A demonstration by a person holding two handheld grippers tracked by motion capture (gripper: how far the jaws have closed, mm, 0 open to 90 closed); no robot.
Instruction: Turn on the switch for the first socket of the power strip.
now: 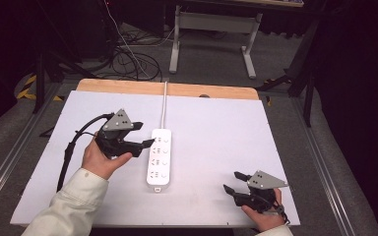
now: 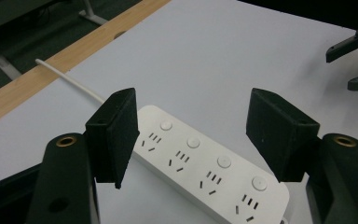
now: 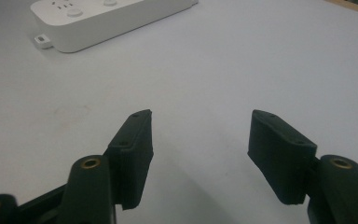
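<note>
I hold my left gripper (image 1: 145, 133) in my left hand (image 1: 101, 158) over the white counter (image 1: 211, 123). Its jaws are wide open and hold nothing. They point at the white power strip (image 1: 159, 157), and the tips are just beside its left edge near the far end. In my left gripper view the left gripper (image 2: 196, 135) looks down on the power strip (image 2: 214, 172), which shows between the two black jaws. I can see four round buttons in a row on it, each with a group of small slots next to it.

The power strip lies flat in the middle of the counter. Its white cord (image 1: 164, 105) runs straight away from me to the wooden edge (image 1: 167, 89) at the far side.

My right gripper (image 1: 233, 181) is in my right hand (image 1: 263, 216), near the front right corner of the counter, well apart from the power strip. Its jaws are wide open too and hold nothing. In my right gripper view the right gripper (image 3: 198, 140) has bare white counter (image 3: 242, 70) between its jaws, and the near end of the power strip (image 3: 116, 16) shows far off at the top left
</note>
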